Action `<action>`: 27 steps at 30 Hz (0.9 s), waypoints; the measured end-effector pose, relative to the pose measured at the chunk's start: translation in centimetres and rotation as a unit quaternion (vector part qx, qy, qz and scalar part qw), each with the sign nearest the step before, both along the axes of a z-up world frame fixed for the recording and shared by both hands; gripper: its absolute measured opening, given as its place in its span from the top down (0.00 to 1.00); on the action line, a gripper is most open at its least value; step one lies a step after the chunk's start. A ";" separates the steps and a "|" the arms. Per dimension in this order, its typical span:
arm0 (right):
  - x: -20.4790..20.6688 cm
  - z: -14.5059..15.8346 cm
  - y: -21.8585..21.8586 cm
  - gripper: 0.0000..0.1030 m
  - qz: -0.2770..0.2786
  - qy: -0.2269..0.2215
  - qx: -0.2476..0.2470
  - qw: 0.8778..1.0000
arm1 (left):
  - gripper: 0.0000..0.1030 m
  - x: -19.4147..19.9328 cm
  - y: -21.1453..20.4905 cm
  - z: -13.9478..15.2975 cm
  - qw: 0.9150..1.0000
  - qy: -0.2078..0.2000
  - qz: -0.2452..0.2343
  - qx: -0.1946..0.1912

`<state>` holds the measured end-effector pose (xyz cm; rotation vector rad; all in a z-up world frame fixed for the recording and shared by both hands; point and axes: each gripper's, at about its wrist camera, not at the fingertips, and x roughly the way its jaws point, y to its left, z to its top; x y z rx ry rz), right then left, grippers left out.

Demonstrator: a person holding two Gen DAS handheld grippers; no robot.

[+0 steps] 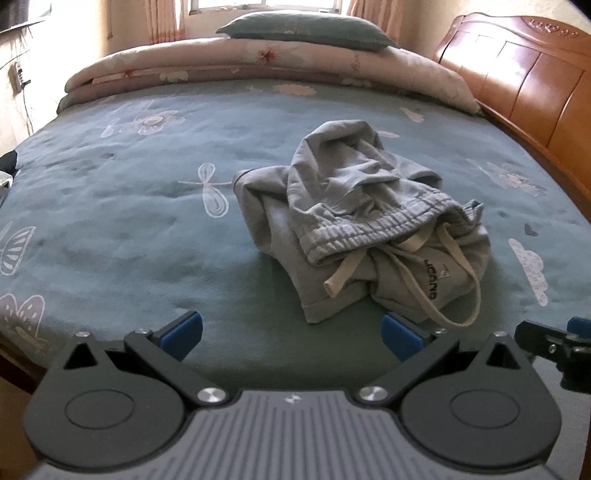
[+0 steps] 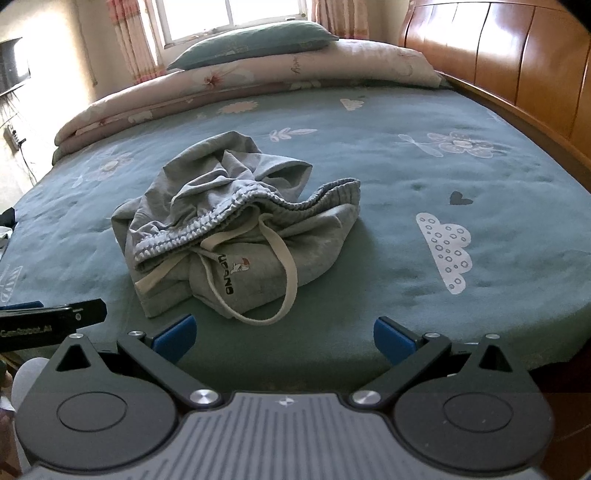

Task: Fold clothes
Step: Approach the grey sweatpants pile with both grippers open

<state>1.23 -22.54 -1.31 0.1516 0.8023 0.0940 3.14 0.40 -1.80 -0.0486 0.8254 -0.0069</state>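
1. Left gripper (image 1: 291,334): its two blue-padded fingers (image 1: 183,334) stand spread wide over the near edge of the bed, holding nothing and touching nothing. The crumpled garment lies just beyond the gap between them.
2. Right gripper (image 2: 284,338): likewise spread wide and empty, its blue pads (image 2: 393,339) poised above the near part of the bedspread (image 2: 406,177), apart from the cloth.
3. Grey sweatpants (image 1: 354,218), one garment: bunched in a loose heap on the teal bedspread, ribbed elastic waistband (image 2: 221,221) uppermost and turned toward the cameras. One cream drawstring (image 2: 284,280) loops out over the front of the heap toward the grippers; a second end (image 1: 341,273) lies flat on the fabric. A dark printed logo (image 2: 229,273) shows on the near fold.
4. View differences: the left wrist view shows the right gripper's black frame at its right margin (image 1: 554,343); the right wrist view shows the left gripper's black body at its left margin (image 2: 51,317). The small figure beside the logo is legible only in the right wrist view.
5. Background, counted: one teal pillow (image 2: 258,40) atop one folded floral quilt (image 2: 229,81) at the far side of the bed; one wooden headboard (image 2: 498,48) along the right; one window (image 2: 229,14) with curtains behind.
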 end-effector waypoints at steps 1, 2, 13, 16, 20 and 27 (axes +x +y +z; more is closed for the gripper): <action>0.2 -0.1 0.0 0.00 0.001 0.001 0.002 1.000 | 0.01 0.1 0.0 -0.1 1.000 0.002 0.000 0.001; 0.4 -0.1 0.0 0.00 0.001 0.002 0.004 1.000 | 0.01 0.3 0.1 -0.2 1.000 0.004 0.000 0.001; 2.1 -0.9 0.3 0.00 0.040 -0.017 0.007 0.999 | 0.01 1.7 -0.2 -1.0 1.000 -0.018 -0.017 0.013; 2.2 -1.1 0.7 0.00 0.068 -0.041 -0.002 0.997 | 0.01 2.1 -0.2 -1.2 0.999 -0.024 -0.022 0.011; 2.7 -1.1 0.9 0.00 0.089 -0.065 -0.003 0.994 | 0.01 2.8 -0.3 -1.3 0.999 -0.028 -0.028 0.014; 3.8 -1.0 0.3 0.00 0.099 -0.080 0.014 0.992 | 0.01 3.9 -0.1 -1.8 0.999 -0.015 -0.026 0.019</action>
